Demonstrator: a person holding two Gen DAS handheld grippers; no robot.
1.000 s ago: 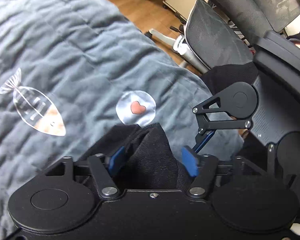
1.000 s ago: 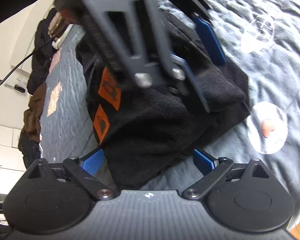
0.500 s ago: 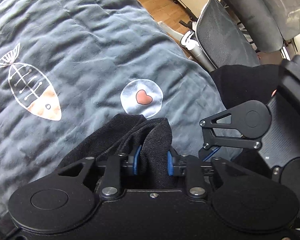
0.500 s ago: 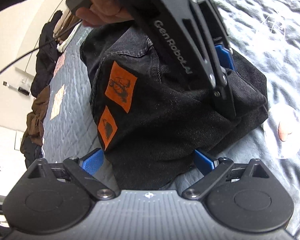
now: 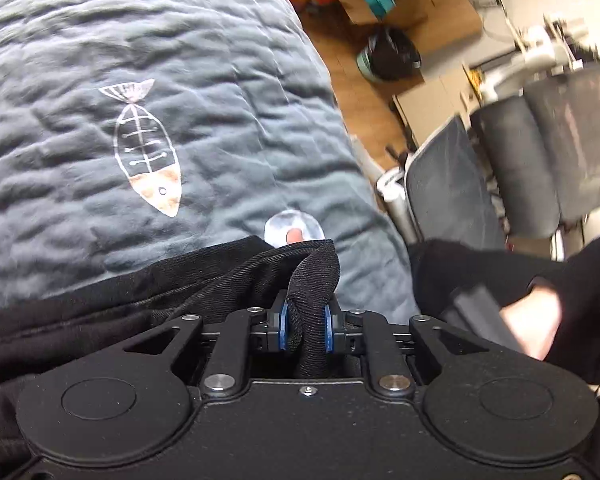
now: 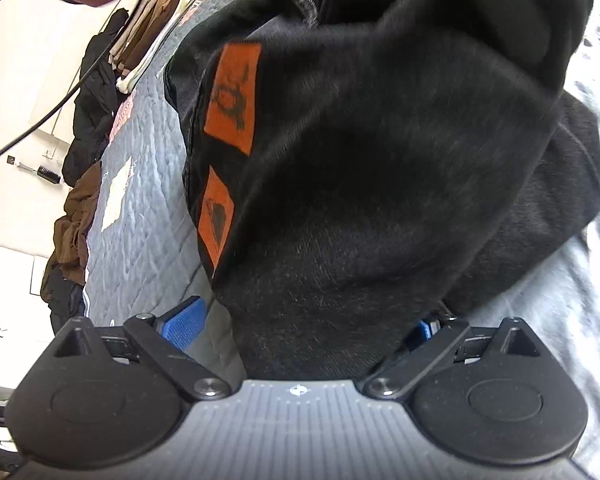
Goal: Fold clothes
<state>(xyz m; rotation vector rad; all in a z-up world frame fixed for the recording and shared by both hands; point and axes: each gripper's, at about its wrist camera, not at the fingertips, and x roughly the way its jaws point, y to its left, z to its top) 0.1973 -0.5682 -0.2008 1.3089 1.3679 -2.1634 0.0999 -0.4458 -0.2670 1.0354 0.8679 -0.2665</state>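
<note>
1. Our left gripper (image 5: 305, 328) is pinched on a bunched fold of the black garment (image 6: 380, 184).
2. Our right gripper (image 6: 304, 326) stands wide, the garment's hem between its fingers.
3. The garment lies on the grey quilt (image 5: 100, 80), orange patches (image 6: 231, 98) showing.

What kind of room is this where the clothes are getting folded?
Probably a bedroom doubling as a workspace: a bed under a grey quilt with a fish print, mesh office chairs on wood flooring beside it, and piled clothes along the bed's far edge.
</note>
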